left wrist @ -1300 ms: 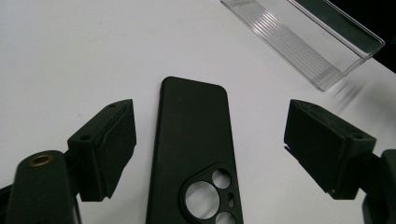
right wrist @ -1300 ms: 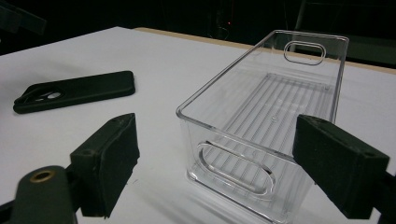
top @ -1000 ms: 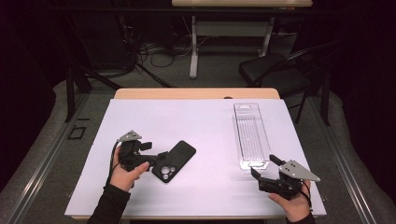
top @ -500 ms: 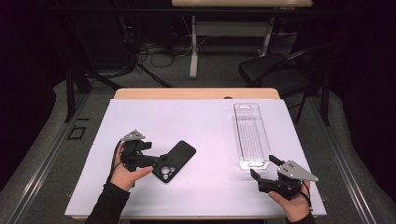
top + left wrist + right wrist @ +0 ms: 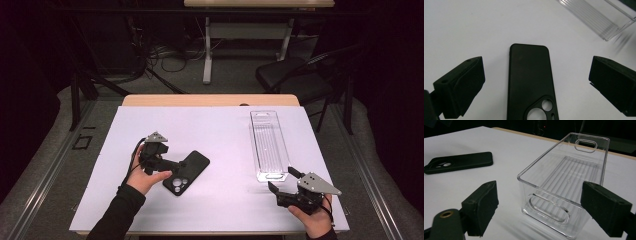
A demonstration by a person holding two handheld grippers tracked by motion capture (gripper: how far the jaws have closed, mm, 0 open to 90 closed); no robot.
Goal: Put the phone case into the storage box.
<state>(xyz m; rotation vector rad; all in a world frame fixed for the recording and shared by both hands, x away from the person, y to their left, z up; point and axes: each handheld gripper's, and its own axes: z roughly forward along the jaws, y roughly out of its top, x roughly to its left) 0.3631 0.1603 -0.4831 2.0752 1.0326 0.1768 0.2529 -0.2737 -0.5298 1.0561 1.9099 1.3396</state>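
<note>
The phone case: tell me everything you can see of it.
The phone case is matte black and looks rubbery, with round camera cut-outs at one end through which the white tabletop shows. It lies flat, set diagonally on the table. The left gripper straddles it with jaws wide open, pads clear of its edges. Nothing else touches it.

No lettering, label or number can be read anywhere (none at all).

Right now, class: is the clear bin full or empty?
Empty: the clear bin's ribbed floor shows bare; the phone case lies outside it.
</note>
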